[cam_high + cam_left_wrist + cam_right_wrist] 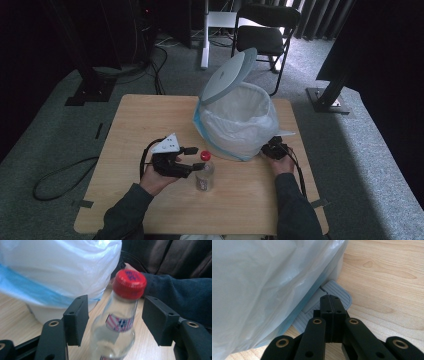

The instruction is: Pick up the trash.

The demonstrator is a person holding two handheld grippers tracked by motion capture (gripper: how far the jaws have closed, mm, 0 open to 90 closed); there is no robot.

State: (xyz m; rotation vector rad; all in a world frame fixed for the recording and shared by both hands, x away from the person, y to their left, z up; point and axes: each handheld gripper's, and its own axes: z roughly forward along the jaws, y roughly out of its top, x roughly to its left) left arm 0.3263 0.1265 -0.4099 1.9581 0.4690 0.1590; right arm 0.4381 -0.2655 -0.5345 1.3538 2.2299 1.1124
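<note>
A clear plastic bottle (204, 174) with a red cap (129, 283) stands upright on the wooden table (150, 120). My left gripper (196, 158) is open, one jaw on each side of the bottle's neck, not touching it. The bottle (115, 327) carries a striped label. A white pedal bin (239, 120) lined with a white bag stands behind it, its lid (228, 76) tipped up. My right gripper (332, 305) is shut and rests on the bin's grey foot pedal (338, 293), tight against the bag (262, 282). In the high view the right gripper (272, 148) sits at the bin's right base.
A black folding chair (265, 30) and stand legs (330, 95) are on the carpet beyond the table. Cables (60, 175) trail off the table's left side. A dark sleeve (180, 295) shows behind the bottle.
</note>
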